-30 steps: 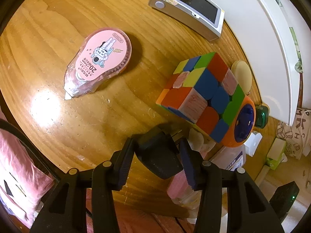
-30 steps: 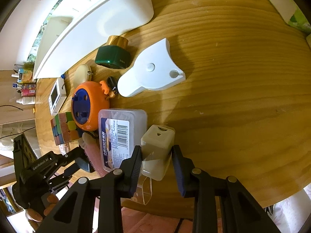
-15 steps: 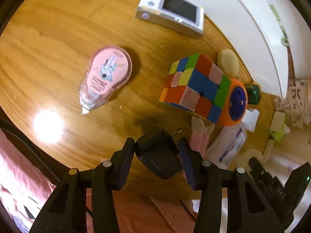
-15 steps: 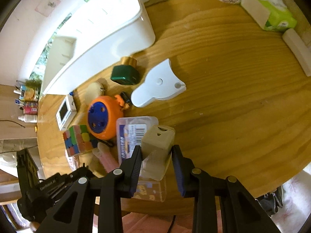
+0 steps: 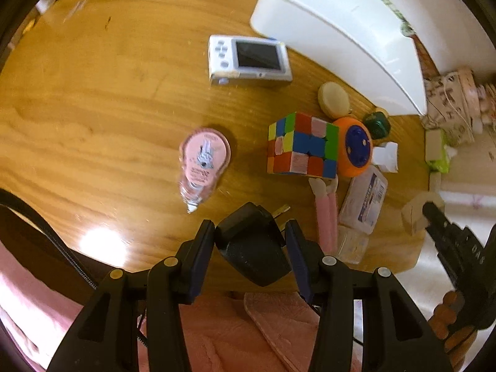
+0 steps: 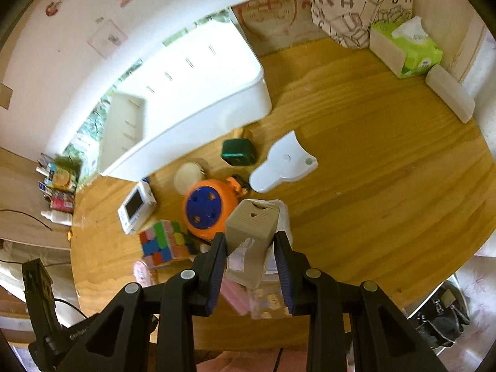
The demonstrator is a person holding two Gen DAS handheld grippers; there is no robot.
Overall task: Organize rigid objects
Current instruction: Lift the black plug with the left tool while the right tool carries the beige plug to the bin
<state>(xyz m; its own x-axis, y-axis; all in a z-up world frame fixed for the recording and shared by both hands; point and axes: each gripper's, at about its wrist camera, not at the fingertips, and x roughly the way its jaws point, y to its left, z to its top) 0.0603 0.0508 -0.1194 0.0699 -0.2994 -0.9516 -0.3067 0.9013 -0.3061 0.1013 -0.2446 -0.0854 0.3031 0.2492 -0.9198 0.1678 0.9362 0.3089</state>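
Note:
My left gripper is shut on a black plug adapter, held above the near edge of the round wooden table. My right gripper is shut on a beige box-shaped dispenser with a clear flap, also lifted off the table. On the table lie a colour cube, an orange and blue cable reel, a pink correction tape, a white handheld device and a clear plastic case. A large white bin stands at the back.
A dark green bottle, a white flat plastic piece and a round cream disc lie near the bin. A green tissue box and a printed bag stand at the far right. Pink fabric lies below the grippers.
Both grippers have risen from the table with their objects, so more of the table and the bin shows. The left view has rolled round.

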